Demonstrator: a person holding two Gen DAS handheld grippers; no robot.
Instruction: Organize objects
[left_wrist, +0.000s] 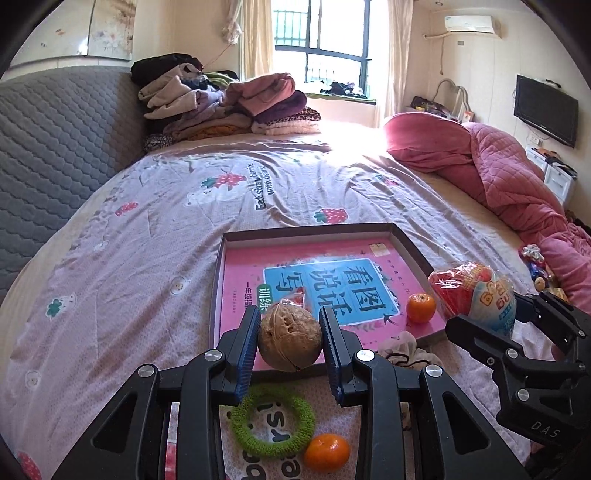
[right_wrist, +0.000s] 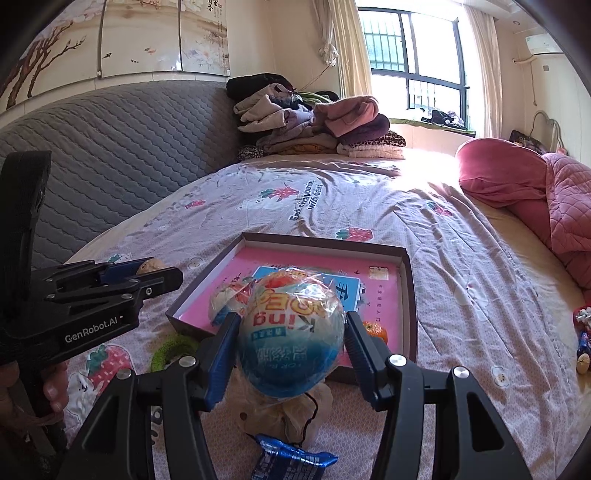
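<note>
My left gripper (left_wrist: 289, 345) is shut on a brown walnut (left_wrist: 289, 339), held over the near edge of a shallow box tray (left_wrist: 410, 242) lined with a pink book. My right gripper (right_wrist: 291, 345) is shut on a round snack wrapped in blue and orange plastic (right_wrist: 291, 334), held above the tray's near edge (right_wrist: 340, 376). A tangerine (left_wrist: 420, 307) lies in the tray's near right corner. A second wrapped snack (right_wrist: 227, 301) lies in the tray. A green hair ring (left_wrist: 272, 419) and another tangerine (left_wrist: 327, 452) lie on the sheet below my left gripper.
The tray rests on a bed with a strawberry-print sheet (left_wrist: 147, 240). A blue wrapper (right_wrist: 291, 459) and a crumpled beige bag (right_wrist: 295, 413) lie before the tray. Folded clothes (left_wrist: 229, 107) are piled at the headboard. A pink quilt (left_wrist: 517, 177) lies right, small items (right_wrist: 583, 332) beside it.
</note>
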